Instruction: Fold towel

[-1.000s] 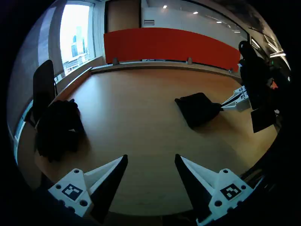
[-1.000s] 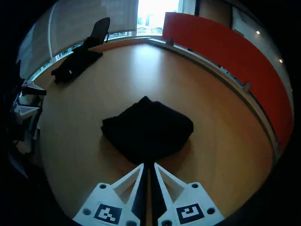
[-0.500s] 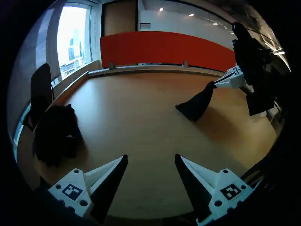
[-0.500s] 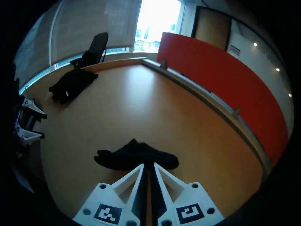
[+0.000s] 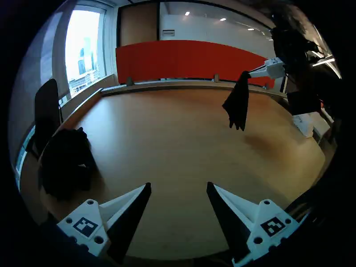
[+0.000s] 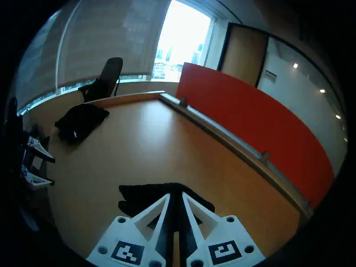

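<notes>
A black towel (image 5: 238, 104) hangs in the air above the wooden table (image 5: 169, 129), pinched at its top edge by my right gripper (image 5: 250, 74) at the far right of the left gripper view. In the right gripper view the same towel (image 6: 147, 198) droops just beyond the closed fingertips of my right gripper (image 6: 177, 198). My left gripper (image 5: 178, 189) stands open low over the near part of the table, with nothing between its fingers. It also appears at the far left of the right gripper view (image 6: 46, 169).
A heap of black cloth (image 5: 64, 162) lies on the table's left side, seen also in the right gripper view (image 6: 82, 120). A black chair (image 5: 46, 107) stands behind it by the window. A red partition (image 5: 187, 60) runs along the far table edge. A white object (image 5: 305, 123) sits at the right.
My right gripper has lifted the towel off the table; it now hangs free in the air. The left gripper has stayed open and almost still.
</notes>
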The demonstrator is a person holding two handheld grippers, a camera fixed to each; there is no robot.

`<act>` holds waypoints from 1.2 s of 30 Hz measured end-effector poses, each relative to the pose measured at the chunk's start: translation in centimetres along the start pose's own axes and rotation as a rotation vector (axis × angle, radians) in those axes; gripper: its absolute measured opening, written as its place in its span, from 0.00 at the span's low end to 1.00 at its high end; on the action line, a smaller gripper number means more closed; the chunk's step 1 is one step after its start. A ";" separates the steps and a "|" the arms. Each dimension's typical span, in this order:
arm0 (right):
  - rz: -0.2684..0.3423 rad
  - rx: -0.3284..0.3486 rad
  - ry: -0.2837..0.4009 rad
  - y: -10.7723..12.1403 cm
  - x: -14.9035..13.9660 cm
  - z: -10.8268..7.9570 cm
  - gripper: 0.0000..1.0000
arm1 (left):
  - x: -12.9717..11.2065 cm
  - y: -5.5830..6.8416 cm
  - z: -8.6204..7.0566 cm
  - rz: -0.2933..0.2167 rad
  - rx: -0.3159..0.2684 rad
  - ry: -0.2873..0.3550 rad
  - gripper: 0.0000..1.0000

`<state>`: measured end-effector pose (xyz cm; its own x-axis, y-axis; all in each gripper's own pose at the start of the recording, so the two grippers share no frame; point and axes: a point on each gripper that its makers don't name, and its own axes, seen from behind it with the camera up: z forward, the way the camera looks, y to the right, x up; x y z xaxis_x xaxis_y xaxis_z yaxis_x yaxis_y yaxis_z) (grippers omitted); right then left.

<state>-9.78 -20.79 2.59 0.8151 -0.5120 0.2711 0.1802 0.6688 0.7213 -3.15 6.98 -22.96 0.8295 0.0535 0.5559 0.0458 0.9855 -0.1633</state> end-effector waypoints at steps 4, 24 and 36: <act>0.012 -0.018 0.005 1.1 0.2 -0.8 0.03 | 0.1 0.2 0.1 0.002 -0.008 0.004 0.93; 0.067 -0.087 -0.017 7.3 -1.3 -4.8 0.03 | 0.8 1.5 0.7 0.021 -0.042 0.002 0.92; 0.123 -0.130 -0.045 12.1 -4.0 -8.0 0.03 | 0.8 1.4 0.8 0.021 -0.041 -0.006 0.92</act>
<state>-6.44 -6.38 5.11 0.8106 -0.4438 0.3821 0.1530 0.7903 0.5933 -2.85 8.50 -22.10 0.8272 0.0750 0.5568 0.0516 0.9767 -0.2083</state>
